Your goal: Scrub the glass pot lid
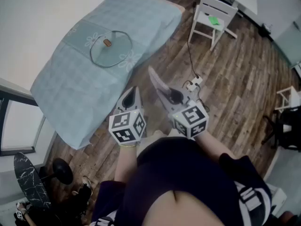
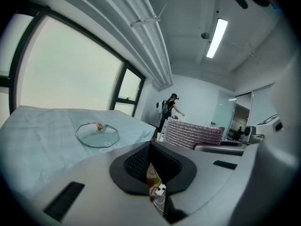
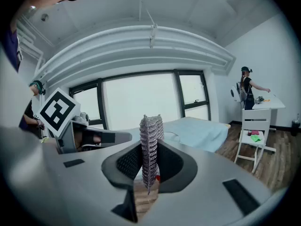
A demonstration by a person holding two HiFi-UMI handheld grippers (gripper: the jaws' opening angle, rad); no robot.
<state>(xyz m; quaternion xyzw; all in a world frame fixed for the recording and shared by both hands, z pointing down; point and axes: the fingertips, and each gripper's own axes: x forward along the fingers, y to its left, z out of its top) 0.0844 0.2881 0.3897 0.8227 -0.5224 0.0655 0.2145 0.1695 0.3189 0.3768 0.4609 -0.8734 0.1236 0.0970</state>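
Lid, glass pot lid (image 1: 111,48): flat, knob up, on cloth-covered surface (image 1: 66,93), well apart from both tools.
Right hand-held gripper (image 3: 149,160): clamped on upright mesh scrubber (image 3: 150,135), seemingly ready to scrub.
Left hand-held gripper (image 2: 151,163): closed, empty, probably free to steady the lid.

Pale blue checked tablecloth (image 1: 66,95), silver scrubber (image 3: 150,140)

Bright window (image 3: 141,98) daylight; ceiling strip (image 2: 216,36) glaring; fisheye-warped edges.
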